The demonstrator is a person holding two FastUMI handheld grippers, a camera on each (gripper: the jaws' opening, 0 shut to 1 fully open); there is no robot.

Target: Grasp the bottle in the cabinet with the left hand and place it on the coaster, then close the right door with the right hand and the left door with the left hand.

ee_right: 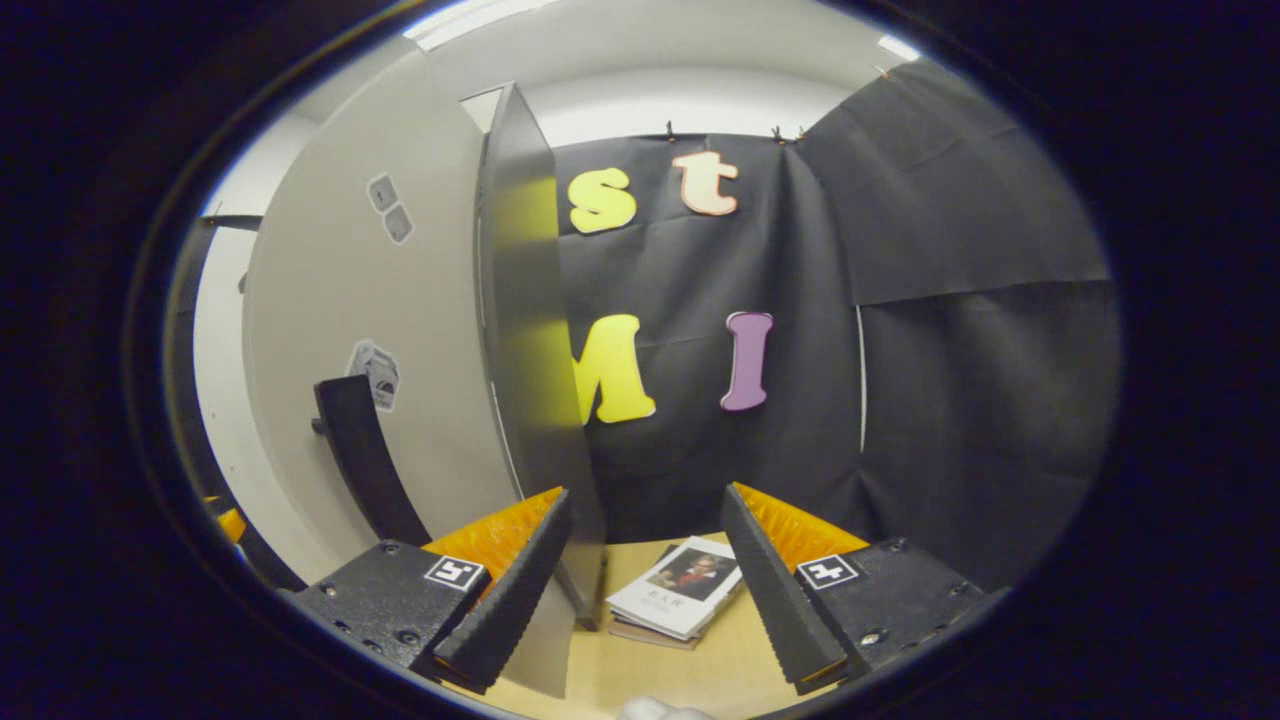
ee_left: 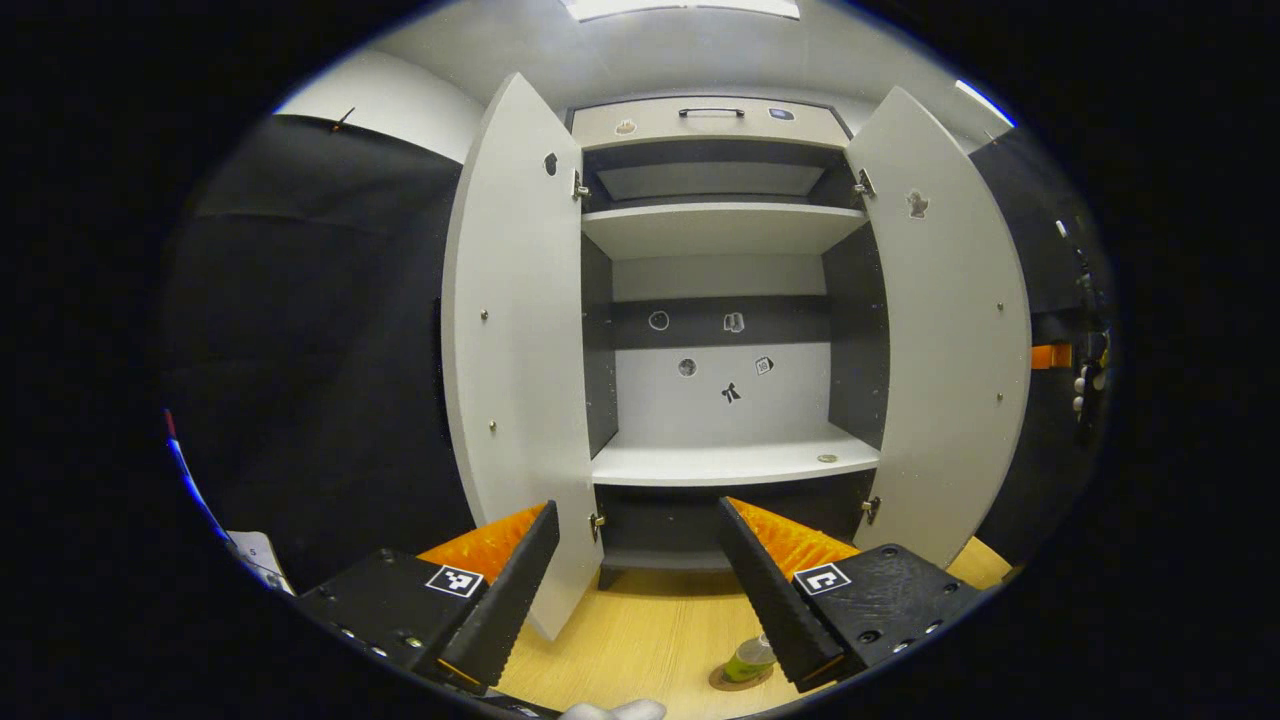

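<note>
The cabinet (ee_left: 730,465) stands in front of me with its left door (ee_left: 515,350) and right door (ee_left: 940,340) both swung wide; its shelves are bare. A small green bottle (ee_left: 748,657) stands on the round coaster (ee_left: 738,680) on the wooden table, just below my left gripper (ee_left: 636,508), which is open and holds nothing. In the right gripper view, the right door's outer face (ee_right: 400,330) with its dark handle (ee_right: 365,460) is close on the left. Its free edge (ee_right: 525,340) runs down beside the left finger of my right gripper (ee_right: 648,493), which is open and empty.
A short stack of books (ee_right: 680,588) lies on the wooden table (ee_right: 720,670) ahead of the right gripper. Black cloth walls close in both sides of the cabinet. A drawer with a handle (ee_left: 711,112) tops the cabinet.
</note>
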